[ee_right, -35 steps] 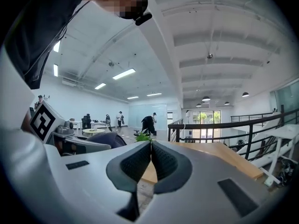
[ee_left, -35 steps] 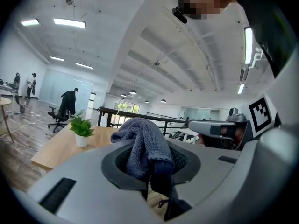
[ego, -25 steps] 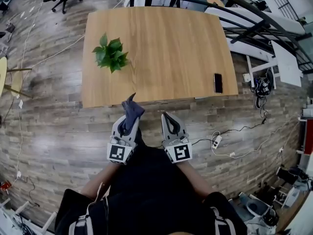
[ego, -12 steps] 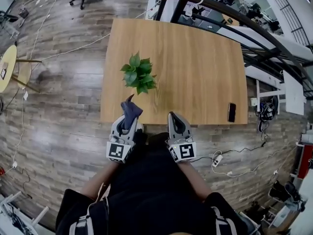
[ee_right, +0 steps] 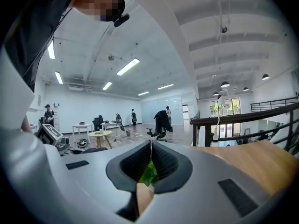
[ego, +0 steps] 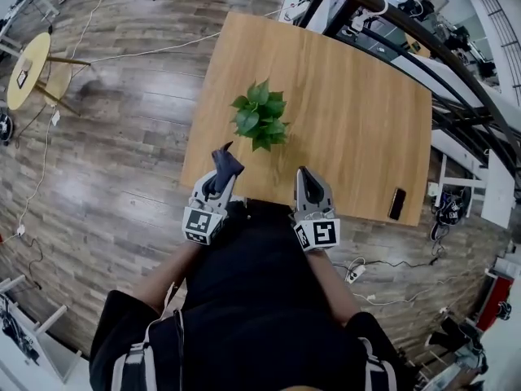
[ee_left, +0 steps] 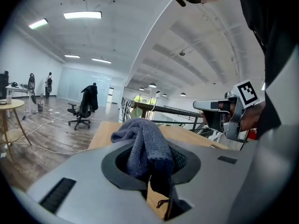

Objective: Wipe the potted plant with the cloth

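Observation:
A small green potted plant (ego: 260, 116) stands on the wooden table (ego: 358, 129) near its front left part. My left gripper (ego: 221, 167) is shut on a dark grey-blue cloth (ego: 224, 166), which sticks up over the table's near edge, just left of and below the plant. In the left gripper view the cloth (ee_left: 142, 145) bunches out of the jaws. My right gripper (ego: 309, 177) is shut with nothing in it, at the table's near edge to the plant's lower right. Through its jaws in the right gripper view a sliver of green leaves (ee_right: 148, 173) shows.
A black phone (ego: 397, 204) lies at the table's front right corner. A metal railing (ego: 423, 51) runs behind the table's far right. A round yellow side table (ego: 31, 70) stands on the wood floor at far left. Cables (ego: 383, 267) trail on the floor at right.
Both grippers and the person have come forward from the floor to the table's near edge. The plant now lies just ahead of them. The cloth stays gripped.

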Action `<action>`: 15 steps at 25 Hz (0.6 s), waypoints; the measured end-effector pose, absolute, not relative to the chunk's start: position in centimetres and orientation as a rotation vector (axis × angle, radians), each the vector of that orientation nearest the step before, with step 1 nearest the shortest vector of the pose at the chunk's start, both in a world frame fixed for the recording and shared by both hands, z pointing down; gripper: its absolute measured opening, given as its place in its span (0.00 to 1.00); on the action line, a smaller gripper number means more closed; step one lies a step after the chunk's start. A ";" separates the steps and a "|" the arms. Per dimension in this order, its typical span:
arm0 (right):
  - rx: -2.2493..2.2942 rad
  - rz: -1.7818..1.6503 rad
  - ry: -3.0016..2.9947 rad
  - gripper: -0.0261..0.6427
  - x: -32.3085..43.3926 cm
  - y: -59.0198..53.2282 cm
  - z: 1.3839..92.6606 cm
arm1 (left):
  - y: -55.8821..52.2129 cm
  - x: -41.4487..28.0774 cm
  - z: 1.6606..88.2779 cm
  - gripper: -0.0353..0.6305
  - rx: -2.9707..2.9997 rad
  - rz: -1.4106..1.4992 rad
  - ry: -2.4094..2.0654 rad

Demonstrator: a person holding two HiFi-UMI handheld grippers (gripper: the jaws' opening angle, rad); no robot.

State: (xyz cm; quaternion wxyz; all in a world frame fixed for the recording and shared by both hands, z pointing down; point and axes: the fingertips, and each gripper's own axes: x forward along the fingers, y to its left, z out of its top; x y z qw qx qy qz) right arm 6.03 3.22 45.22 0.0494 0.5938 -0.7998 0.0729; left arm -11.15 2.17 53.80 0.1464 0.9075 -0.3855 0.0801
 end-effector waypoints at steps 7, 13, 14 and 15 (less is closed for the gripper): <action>1.754 0.312 -2.498 0.07 7.5 0.7 46.7 | -0.8 -12.3 60.5 0.22 2.506 0.358 -1.235; 1.548 0.287 -2.538 0.07 7.1 -0.9 50.0 | -3.9 -12.5 64.0 0.22 2.380 0.442 -1.265; 1.509 0.272 -2.538 0.07 7.1 -0.9 50.9 | -4.6 -12.6 64.1 0.22 2.352 0.436 -1.280; 1.474 0.254 -2.530 0.07 7.3 -0.9 52.0 | -5.4 -12.7 64.3 0.22 2.336 0.446 -1.289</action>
